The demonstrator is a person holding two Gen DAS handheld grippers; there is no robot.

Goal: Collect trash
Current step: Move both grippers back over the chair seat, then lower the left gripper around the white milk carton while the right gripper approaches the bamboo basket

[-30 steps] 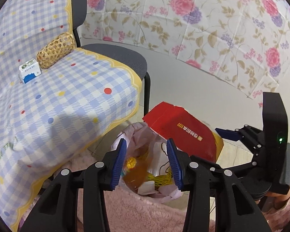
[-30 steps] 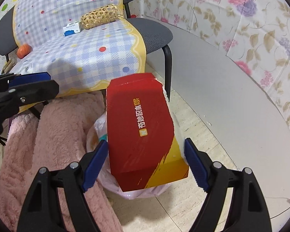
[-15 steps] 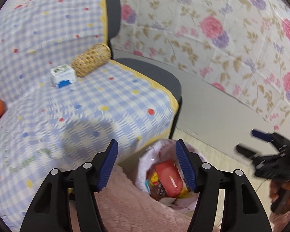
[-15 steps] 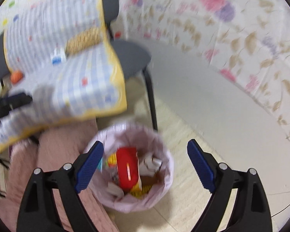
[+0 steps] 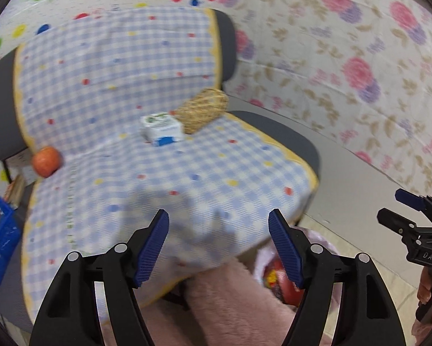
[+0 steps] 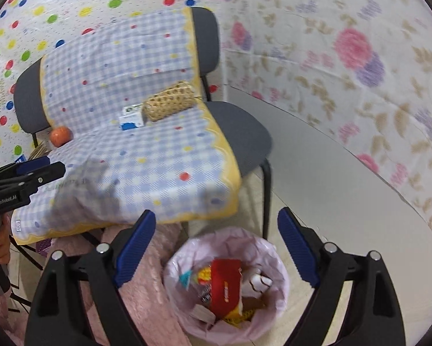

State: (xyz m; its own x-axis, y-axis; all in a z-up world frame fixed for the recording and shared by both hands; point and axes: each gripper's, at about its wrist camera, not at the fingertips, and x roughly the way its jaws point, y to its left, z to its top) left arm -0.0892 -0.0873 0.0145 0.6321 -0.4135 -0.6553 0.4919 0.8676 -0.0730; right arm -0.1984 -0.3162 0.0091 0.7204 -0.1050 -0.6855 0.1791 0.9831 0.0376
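1. Left wrist view: the left gripper [image 5: 218, 243] stands released, nothing between its blue pads; its jaws have just been opening.
2. It hangs over the front edge of a checked cloth [image 5: 164, 178] draped over a dark chair [image 5: 288, 138].
3. On the cloth, near the backrest, a small white and blue carton [image 5: 161, 128] lies touching a woven basket [image 5: 203, 109], which lies on its side. An orange fruit [image 5: 46, 161] sits well apart at the cloth's left edge.
4. The trash bag [image 5: 328, 249] shows partly, low right, behind the right-hand finger; red trash is visible inside.
5. The right gripper [image 5: 402, 212] appears at the right edge, held by a hand [image 5: 426, 285]; nothing is seen in its tips.
6. Right wrist view: the right gripper [image 6: 216, 243] is released and empty; its jaws have just been closing slightly.
7. Below it, on the floor [image 6: 288, 207] beside the chair leg, the pale pink trash bag [image 6: 227, 239] stands open. A red box [image 6: 224, 285] rests inside among wrappers and paper.
8. The left gripper [image 6: 40, 167] enters from the left edge over the cloth.
9. The frames are somewhat blurred.
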